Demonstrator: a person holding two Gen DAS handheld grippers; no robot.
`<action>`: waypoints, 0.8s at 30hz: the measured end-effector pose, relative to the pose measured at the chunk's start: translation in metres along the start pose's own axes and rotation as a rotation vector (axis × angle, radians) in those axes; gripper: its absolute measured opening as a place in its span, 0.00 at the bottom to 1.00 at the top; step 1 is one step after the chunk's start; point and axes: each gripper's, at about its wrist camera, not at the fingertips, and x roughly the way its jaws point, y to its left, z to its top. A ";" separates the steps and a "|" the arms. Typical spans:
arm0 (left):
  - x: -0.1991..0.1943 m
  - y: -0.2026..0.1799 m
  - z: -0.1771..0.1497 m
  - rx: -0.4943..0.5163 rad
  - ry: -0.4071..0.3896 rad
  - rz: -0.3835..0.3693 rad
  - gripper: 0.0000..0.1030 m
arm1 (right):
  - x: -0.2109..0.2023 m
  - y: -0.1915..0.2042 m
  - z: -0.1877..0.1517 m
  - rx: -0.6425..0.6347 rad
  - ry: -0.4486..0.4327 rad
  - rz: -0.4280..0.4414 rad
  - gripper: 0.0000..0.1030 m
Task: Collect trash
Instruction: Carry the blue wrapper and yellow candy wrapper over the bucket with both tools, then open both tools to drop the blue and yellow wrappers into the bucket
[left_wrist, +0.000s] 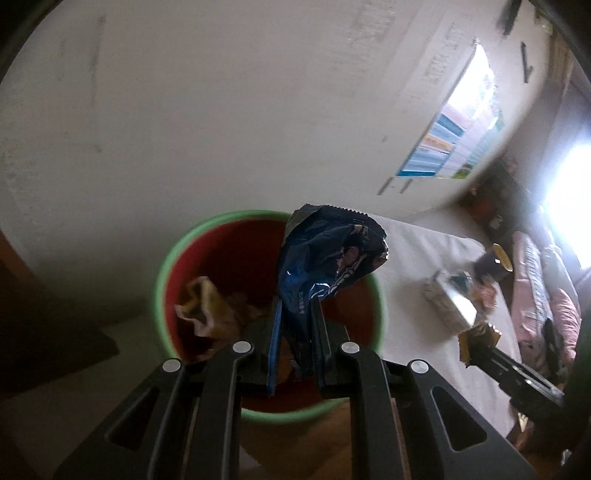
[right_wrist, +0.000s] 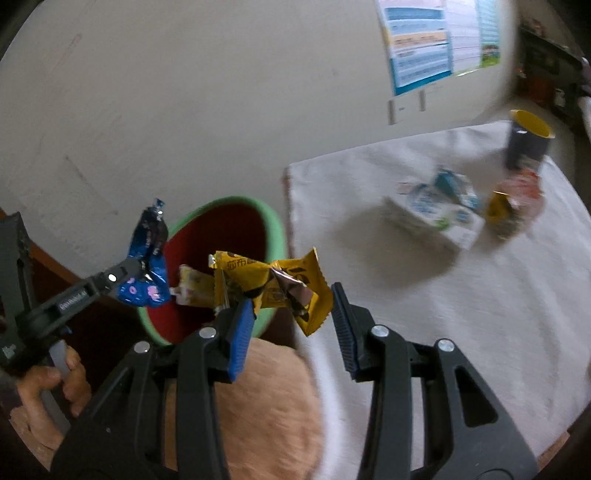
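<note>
A red bin with a green rim (left_wrist: 162, 273) stands by the wall and holds crumpled wrappers (left_wrist: 210, 310). My left gripper (left_wrist: 295, 314) is shut on a crumpled blue wrapper (left_wrist: 328, 254) above the bin's mouth; it also shows in the right wrist view (right_wrist: 147, 273). My right gripper (right_wrist: 291, 317) is open, jaws wide apart. A yellow wrapper (right_wrist: 280, 284) hangs between them, touching the left blue pad, beside the bin's rim (right_wrist: 275, 229). It also shows in the left wrist view (left_wrist: 476, 341).
A table with a white cloth (right_wrist: 461, 314) is on the right. On it lie a white and blue carton (right_wrist: 436, 218), a dark cup with a yellow inside (right_wrist: 528, 144) and more wrappers (right_wrist: 513, 206). A poster (right_wrist: 439, 40) hangs on the wall.
</note>
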 end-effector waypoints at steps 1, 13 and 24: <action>0.001 0.004 0.000 -0.008 0.004 0.006 0.12 | 0.006 0.006 0.003 -0.004 0.009 0.014 0.39; 0.018 0.027 -0.009 -0.078 0.045 0.060 0.43 | 0.041 0.054 0.026 -0.047 0.045 0.115 0.70; 0.029 0.024 -0.014 -0.078 0.069 0.058 0.52 | 0.005 -0.111 0.059 0.280 -0.135 -0.190 0.81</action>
